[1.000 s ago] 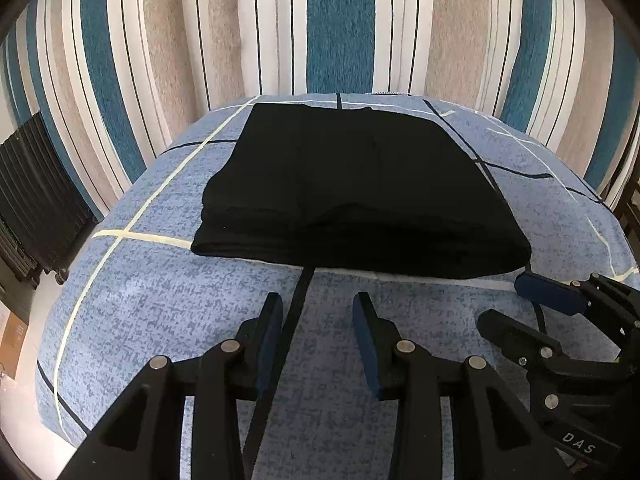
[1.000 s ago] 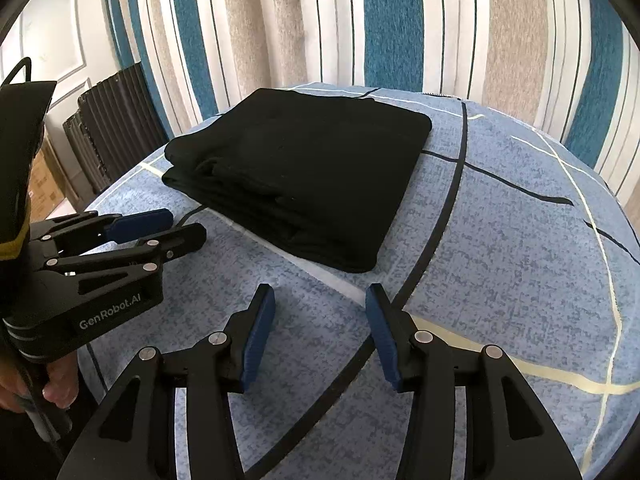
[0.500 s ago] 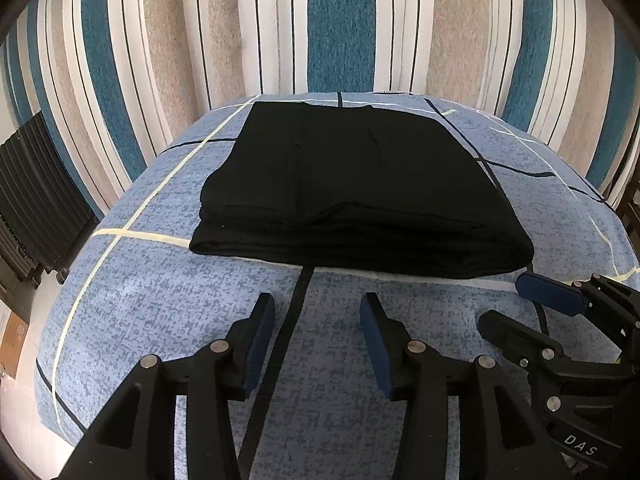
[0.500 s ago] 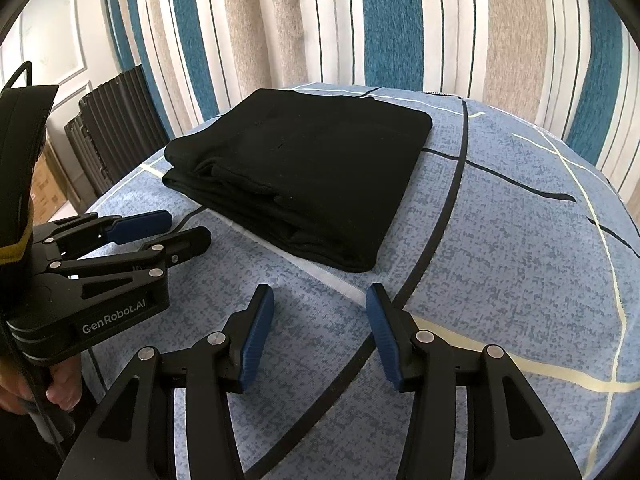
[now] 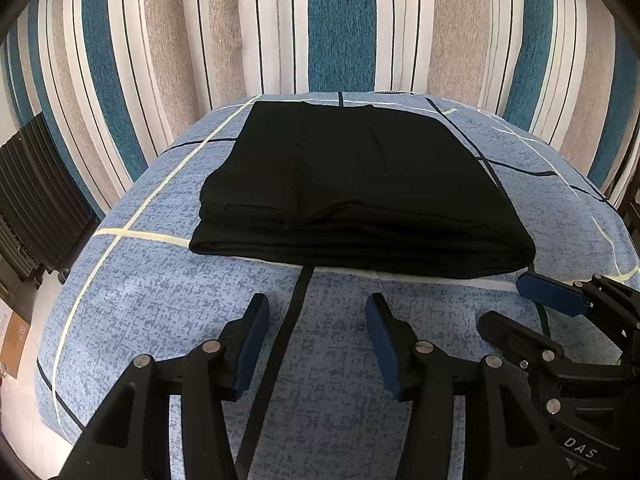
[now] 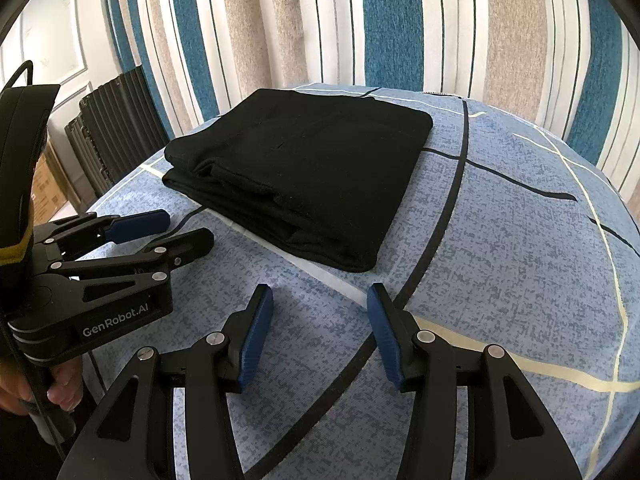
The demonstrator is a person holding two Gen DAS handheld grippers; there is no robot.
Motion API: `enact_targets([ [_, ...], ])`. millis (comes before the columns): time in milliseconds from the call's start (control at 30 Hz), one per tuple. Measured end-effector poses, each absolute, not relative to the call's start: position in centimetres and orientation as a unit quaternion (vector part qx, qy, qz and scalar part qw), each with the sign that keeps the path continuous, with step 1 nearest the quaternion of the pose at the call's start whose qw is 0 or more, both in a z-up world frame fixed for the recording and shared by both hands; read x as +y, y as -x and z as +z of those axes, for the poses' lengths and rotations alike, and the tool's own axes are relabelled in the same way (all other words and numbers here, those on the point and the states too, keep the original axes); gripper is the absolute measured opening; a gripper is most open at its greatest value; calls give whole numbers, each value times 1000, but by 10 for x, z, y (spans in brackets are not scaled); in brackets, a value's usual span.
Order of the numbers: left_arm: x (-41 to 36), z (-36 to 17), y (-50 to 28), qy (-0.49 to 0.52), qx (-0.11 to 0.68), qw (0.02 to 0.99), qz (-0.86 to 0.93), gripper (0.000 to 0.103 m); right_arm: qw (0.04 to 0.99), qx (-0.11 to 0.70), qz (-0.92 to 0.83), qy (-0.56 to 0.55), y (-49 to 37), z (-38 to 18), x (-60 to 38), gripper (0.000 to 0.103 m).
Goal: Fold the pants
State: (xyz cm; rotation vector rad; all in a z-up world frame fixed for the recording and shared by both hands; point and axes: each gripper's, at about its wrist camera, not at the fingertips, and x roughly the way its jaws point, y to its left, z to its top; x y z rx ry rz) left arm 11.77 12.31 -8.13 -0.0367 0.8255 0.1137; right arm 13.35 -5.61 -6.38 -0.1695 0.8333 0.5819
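Honestly, we think the pants (image 5: 360, 188) are basically done, sitting as a neat black stack on the bed (image 5: 160, 300) just past both grippers. Our left gripper (image 5: 316, 344) has just been opening with nothing between its jaws; the right gripper (image 6: 318, 340) is open and empty too. Any low sweep forward could snag the near edge and wreck the layers.
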Motion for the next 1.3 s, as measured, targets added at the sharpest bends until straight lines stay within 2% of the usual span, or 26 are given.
enact_targets([
  [100, 122, -82, -118, 15, 401, 914, 58, 56, 869, 398, 281, 83, -133, -64, -55, 53],
  [533, 124, -83, -119, 15, 402, 913, 66, 61, 869, 397, 282, 85, -134, -64, -54, 54],
  [1300, 125, -84, -118, 21, 402, 913, 72, 65, 869, 397, 283, 81, -134, -65, -54, 54],
])
